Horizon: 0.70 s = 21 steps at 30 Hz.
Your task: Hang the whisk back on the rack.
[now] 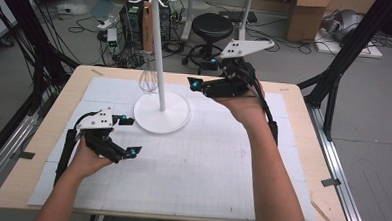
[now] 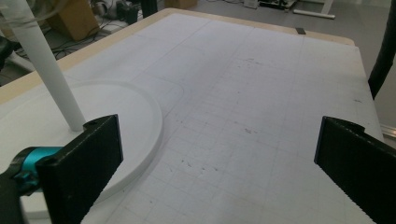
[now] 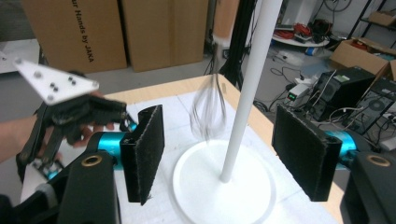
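A white stand rises from a round base on the gridded mat, its pole topped with hooks. A wire whisk with a wooden handle hangs from a hook left of the pole, its head just above the mat. In the right gripper view the whisk is blurred behind the pole. My right gripper is held in the air to the right of the pole, open, jaws empty. My left gripper rests low beside the base's left edge, open and empty.
The wooden table carries a white grid mat. Behind it on the floor stand a black stool, computer towers with cables and cardboard boxes. Black frame posts flank the table.
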Motion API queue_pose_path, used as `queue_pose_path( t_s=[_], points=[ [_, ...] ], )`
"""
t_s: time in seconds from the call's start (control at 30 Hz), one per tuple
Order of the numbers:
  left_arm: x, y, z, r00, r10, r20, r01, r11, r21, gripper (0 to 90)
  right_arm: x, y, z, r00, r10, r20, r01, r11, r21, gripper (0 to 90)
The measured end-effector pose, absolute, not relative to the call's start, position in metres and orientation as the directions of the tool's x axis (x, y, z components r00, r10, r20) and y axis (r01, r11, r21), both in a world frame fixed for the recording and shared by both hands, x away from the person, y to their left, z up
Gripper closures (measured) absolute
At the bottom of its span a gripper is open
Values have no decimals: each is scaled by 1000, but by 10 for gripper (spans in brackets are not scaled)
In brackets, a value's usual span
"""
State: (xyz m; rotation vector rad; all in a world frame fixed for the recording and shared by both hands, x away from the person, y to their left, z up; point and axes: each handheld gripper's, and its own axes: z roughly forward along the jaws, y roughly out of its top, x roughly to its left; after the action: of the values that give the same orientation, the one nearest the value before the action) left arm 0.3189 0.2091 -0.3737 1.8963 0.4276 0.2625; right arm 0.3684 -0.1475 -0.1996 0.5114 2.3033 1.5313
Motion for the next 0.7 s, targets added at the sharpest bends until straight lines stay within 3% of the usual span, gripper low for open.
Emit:
queue_pose_path(
  t_s=[0.7],
  points=[
    [320, 216, -375, 910, 414, -30, 168, -302, 938, 16, 334, -186, -266, -873, 486, -27, 146, 315, 938, 235]
  ],
)
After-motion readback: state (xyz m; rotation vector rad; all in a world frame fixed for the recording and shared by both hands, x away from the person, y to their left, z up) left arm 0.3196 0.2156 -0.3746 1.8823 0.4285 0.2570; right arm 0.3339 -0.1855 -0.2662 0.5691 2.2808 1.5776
